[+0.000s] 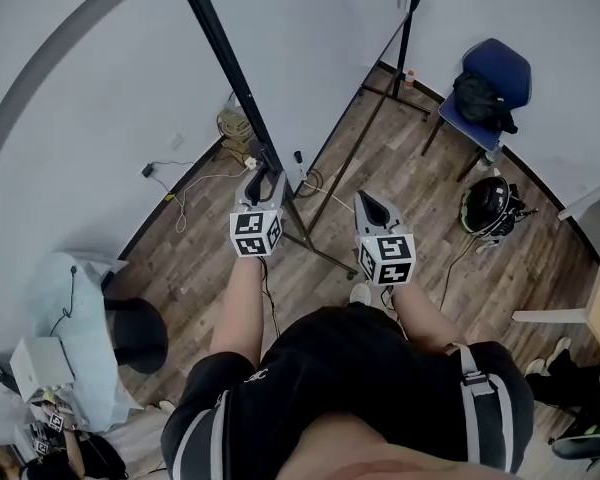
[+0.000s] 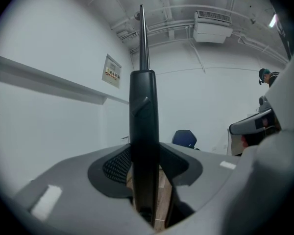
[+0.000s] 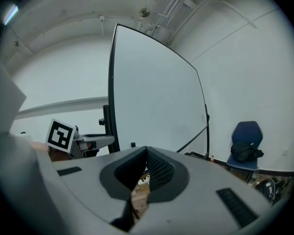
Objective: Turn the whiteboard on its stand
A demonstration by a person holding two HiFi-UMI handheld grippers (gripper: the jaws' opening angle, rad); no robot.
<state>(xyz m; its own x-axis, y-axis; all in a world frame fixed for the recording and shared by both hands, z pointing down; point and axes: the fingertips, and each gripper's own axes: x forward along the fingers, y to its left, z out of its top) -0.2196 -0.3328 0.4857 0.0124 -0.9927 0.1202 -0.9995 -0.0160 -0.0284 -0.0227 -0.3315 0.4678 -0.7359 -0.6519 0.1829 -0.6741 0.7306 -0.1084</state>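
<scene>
The whiteboard [image 1: 310,48] stands upright on its stand on the wooden floor [image 1: 400,168], well apart from the blue chair [image 1: 490,78]. Its black side edge [image 2: 144,131] runs straight up and down, and the left claw [image 1: 263,180] is clamped on it, the bar filling the gap between the pads. In the right gripper view the white face [image 3: 152,97] is turned toward that claw. The right claw [image 1: 368,203] hangs just beside the board, pinched together on nothing.

I count one black-framed white whiteboard [image 3: 157,97], one blue padded chair [image 1: 492,68], one black helmet [image 1: 488,206], and two grey tools: left tongs [image 1: 264,175], right tongs [image 1: 366,201].
</scene>
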